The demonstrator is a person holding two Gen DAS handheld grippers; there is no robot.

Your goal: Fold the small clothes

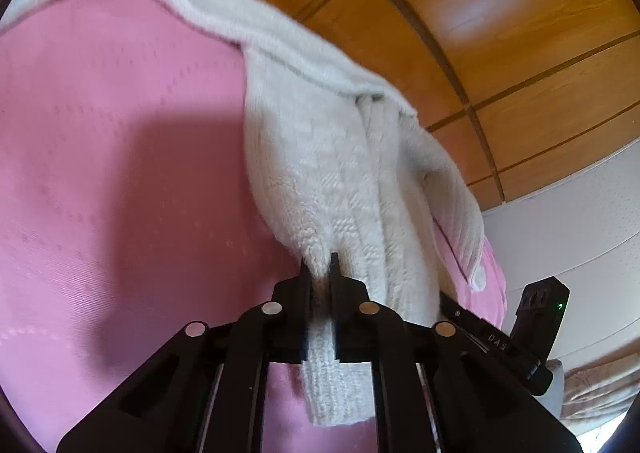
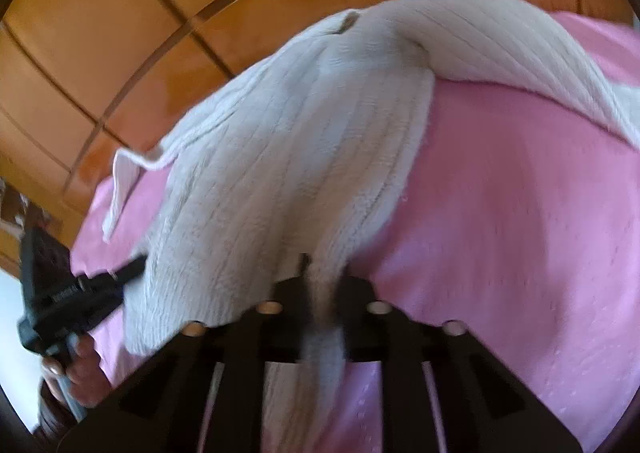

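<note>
Left wrist view: your left tool (image 1: 320, 267) & right tool (image 2: 320, 273) each clamped on white knit garment (image 1: 320, 157), lifted over pink bed sheet (image 1: 120, 133); mid-fold, next lay it flat w/ edges aligned.

Letters "DAS" on right gripper (image 1: 496, 345), other lettering unreadable

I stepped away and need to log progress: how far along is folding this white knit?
Done: little; no neat fold shows. The white knit garment lies bunched and twisted on the pink cover. In hand: the left gripper and right gripper are each shut on a pinch of its fabric. Left: spreading it flat, then every fold.
</note>
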